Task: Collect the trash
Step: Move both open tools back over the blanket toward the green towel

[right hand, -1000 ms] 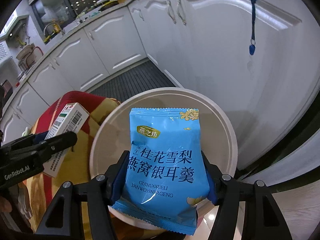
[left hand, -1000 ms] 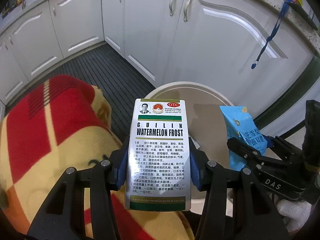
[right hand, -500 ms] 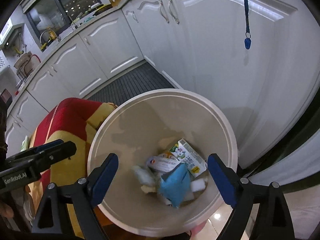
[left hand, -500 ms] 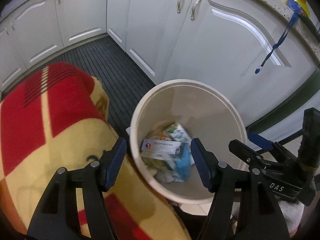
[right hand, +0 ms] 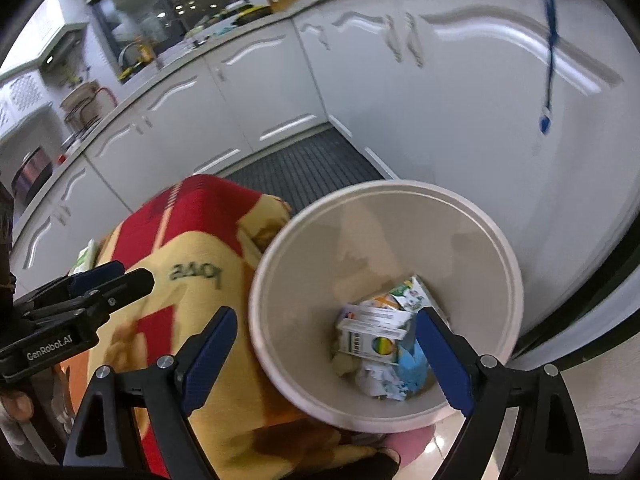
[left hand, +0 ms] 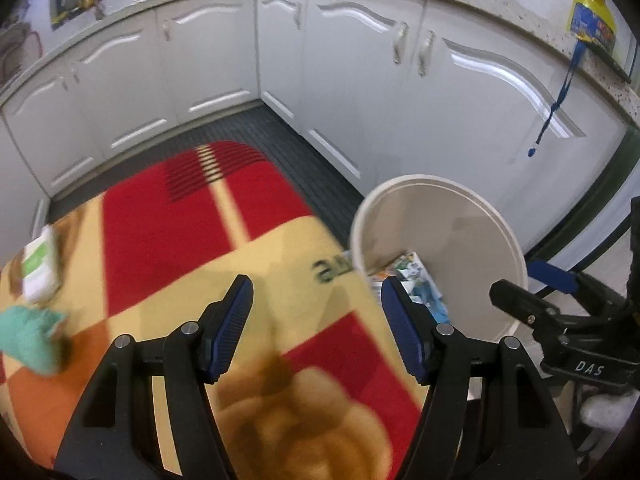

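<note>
A cream round trash bin (left hand: 472, 200) (right hand: 400, 196) stands on the floor beside the blanket. It holds several pieces of trash: a white medicine box (right hand: 374, 320), a blue snack packet (right hand: 412, 364) and crumpled paper (right hand: 378, 380). My left gripper (left hand: 316, 300) is open and empty over the red and yellow blanket (left hand: 200, 248), left of the bin. My right gripper (right hand: 326, 336) is open and empty above the bin's near rim. On the blanket's left edge lie a green-and-white box (left hand: 38, 264) and a teal crumpled piece (left hand: 30, 338).
White kitchen cabinets (left hand: 360, 80) curve around a dark ribbed floor mat (left hand: 296, 160). A blue lanyard (left hand: 554, 100) hangs from the counter over the cabinet door behind the bin. The right gripper shows in the left wrist view (left hand: 560, 320).
Both grippers opened and dropped the medicine box and the blue packet into the bin. Both have since swung left, the left one now over the blanket.
</note>
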